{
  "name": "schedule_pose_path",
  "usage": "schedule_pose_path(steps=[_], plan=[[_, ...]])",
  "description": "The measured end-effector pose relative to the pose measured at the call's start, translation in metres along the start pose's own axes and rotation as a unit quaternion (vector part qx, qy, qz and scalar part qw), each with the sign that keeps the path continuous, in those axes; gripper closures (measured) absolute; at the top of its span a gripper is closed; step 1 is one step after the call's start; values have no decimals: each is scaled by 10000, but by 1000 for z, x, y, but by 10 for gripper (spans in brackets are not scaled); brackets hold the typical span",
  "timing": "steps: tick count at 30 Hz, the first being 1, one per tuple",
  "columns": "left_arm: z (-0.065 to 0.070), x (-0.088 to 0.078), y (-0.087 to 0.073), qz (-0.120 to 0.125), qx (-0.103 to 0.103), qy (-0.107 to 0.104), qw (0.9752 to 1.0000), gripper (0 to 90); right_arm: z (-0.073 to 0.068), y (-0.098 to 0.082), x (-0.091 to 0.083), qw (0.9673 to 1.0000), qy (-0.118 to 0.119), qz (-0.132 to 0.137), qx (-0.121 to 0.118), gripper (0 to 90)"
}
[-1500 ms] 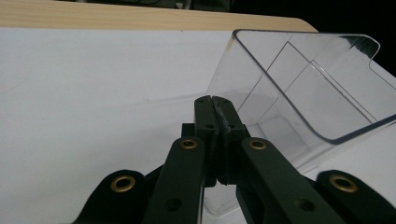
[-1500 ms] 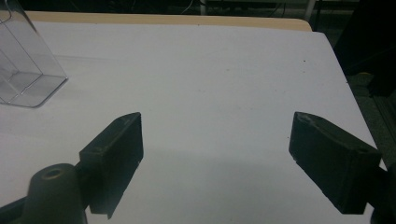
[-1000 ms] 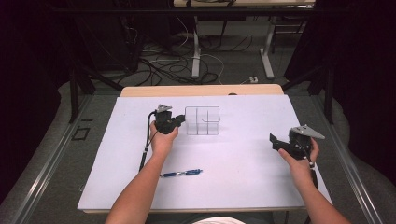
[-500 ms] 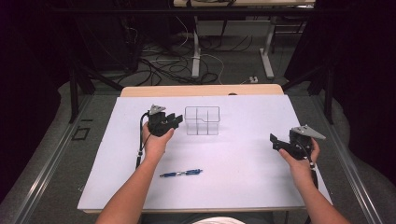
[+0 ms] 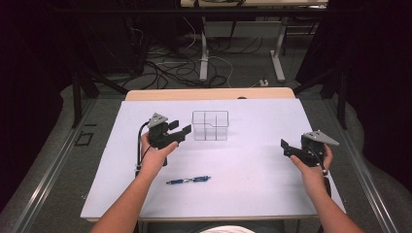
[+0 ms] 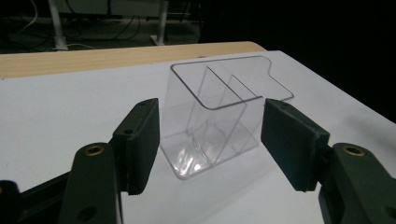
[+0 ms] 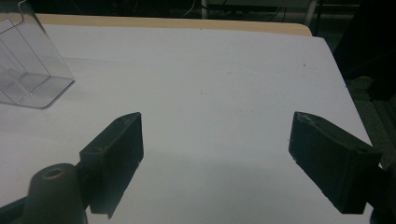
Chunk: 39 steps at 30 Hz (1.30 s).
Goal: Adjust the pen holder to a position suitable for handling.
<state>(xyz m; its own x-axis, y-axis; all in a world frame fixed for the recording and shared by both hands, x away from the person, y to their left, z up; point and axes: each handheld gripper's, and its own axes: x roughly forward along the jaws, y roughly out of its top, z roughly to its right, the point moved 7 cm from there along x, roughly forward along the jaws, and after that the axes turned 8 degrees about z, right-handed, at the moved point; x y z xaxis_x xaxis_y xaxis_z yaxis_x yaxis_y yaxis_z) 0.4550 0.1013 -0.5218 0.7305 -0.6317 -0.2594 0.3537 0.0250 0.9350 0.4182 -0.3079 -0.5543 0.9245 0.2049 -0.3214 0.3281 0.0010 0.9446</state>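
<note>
Left claw (image 5: 180,131), jaws apart and just opening, sat at 9 o'clock of the clear box (image 5: 210,125), not touching it. Right claw (image 5: 286,147) hung agape at 3 o'clock over the worktop (image 5: 252,174).
</note>
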Motion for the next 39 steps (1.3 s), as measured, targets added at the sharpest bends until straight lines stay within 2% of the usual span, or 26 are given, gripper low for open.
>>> schedule_pose_path(steps=[6, 7, 8, 10, 14, 21, 25, 26, 27, 28, 29, 30, 33, 35, 37, 39], plan=[[5, -14, -8, -173, 292, -219, 9992, 315, 0, 0, -1, 10000, -1, -9, 5, 177], [5, -17, -9, -209, 389, -260, 9987, 315, 0, 0, -1, 10000, -1, -9, 5, 177], [6, -19, -11, -240, 368, -293, 9986, 315, 0, 0, -1, 10000, 4, 3, 13, 177], [4, -24, -14, -265, 617, -385, 9970, 298, 1, 1, -1, 10000, 16, 11, -16, 177], [6, -33, -23, -509, 897, -487, 9935, 272, 0, 0, -2, 10000, 51, 10, -15, 177], [9, -45, -41, -813, 1064, -729, 9883, 213, -3, 0, -1, 10000, 78, -4, 8, 177], [11, -48, -49, -849, 1254, -846, 9848, 192, -3, 0, -1, 9999, 107, -5, -45, 177], [12, -50, -51, -897, 1304, -879, 9835, 191, -3, 0, -1, 9999, 113, -8, -46, 177], [13, -51, -52, -914, 1368, -911, 9822, 191, -4, 1, 3, 9997, 65, 218, -28, 177], [14, -51, -54, -906, 1388, -925, 9818, 191, -4, 1, 3, 9997, 65, 218, -28, 177], [15, -53, -56, -996, 1439, -977, 9797, 191, -4, -1, -1, 9999, 136, -21, -47, 177], [16, -53, -58, -1005, 1450, -997, 9792, 201, -5, -2, -1, 9999, 141, -81, -16, 177], [19, -53, -65, -1132, 1549, -1083, 9754, 225, -6, -3, 0, 9998, 172, -82, -58, 176], [21, -54, -70, -1291, 1679, -1191, 9700, 235, -7, -3, 0, 9998, 180, -81, -95, 176], [22, -54, -74, -1384, 1807, -1235, 9659, 257, -8, -4, 0, 9997, 184, -108, -109, 175], [24, -53, -79, -1475, 1820, -1316, 9632, 263, -9, -4, 0, 9997, 202, -99, -93, 175]])
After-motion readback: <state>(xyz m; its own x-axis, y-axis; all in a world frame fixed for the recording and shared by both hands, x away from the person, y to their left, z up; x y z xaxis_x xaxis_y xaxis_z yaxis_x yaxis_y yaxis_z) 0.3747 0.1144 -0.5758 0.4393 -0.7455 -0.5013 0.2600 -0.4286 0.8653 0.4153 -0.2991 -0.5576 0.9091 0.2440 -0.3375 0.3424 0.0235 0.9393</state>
